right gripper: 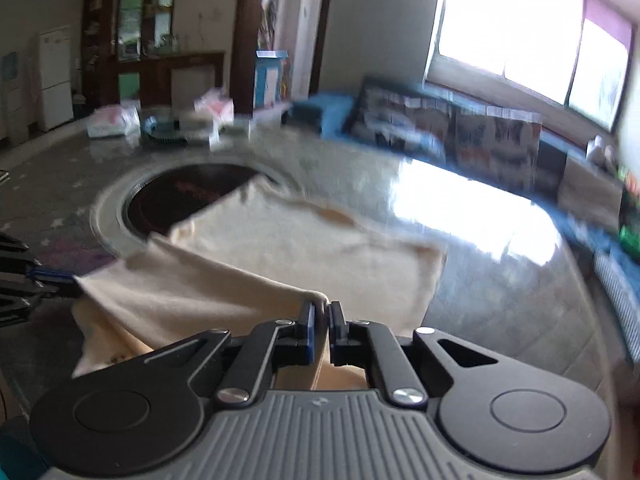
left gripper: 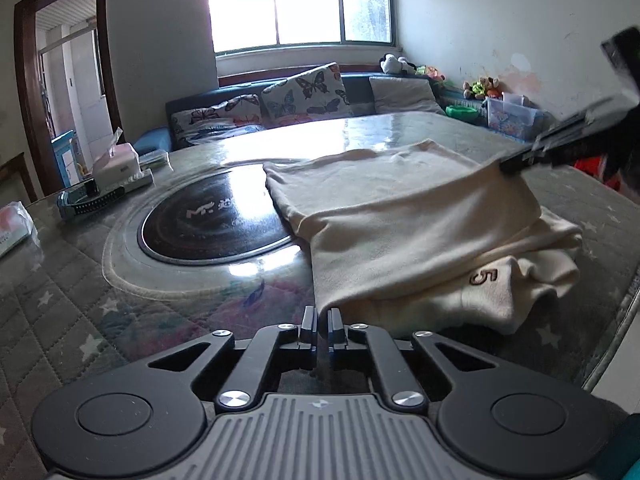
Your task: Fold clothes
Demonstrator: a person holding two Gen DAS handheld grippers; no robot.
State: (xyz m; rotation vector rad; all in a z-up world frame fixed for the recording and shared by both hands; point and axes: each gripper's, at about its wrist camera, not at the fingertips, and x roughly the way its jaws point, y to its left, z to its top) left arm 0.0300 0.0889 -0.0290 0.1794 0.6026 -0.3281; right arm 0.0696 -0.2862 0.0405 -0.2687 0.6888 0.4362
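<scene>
A cream garment (left gripper: 400,220) lies on the table, partly folded over itself, with a brown "5" patch (left gripper: 484,276) on the lower layer. My left gripper (left gripper: 322,314) is shut on the near corner of its raised top layer. My right gripper (right gripper: 323,312) is shut on the opposite corner of the same layer; it shows in the left wrist view (left gripper: 508,166) at the right, holding the cloth up. The garment (right gripper: 280,240) stretches taut between both grippers. The left gripper's fingers (right gripper: 48,276) show at the left edge of the blurred right wrist view.
A dark round hotplate (left gripper: 216,216) is set in the table's middle, partly under the garment. Tissue boxes (left gripper: 116,164) and a teal-grey object (left gripper: 88,200) sit at the far left. A sofa with butterfly cushions (left gripper: 304,92) stands behind the glossy table (left gripper: 360,132).
</scene>
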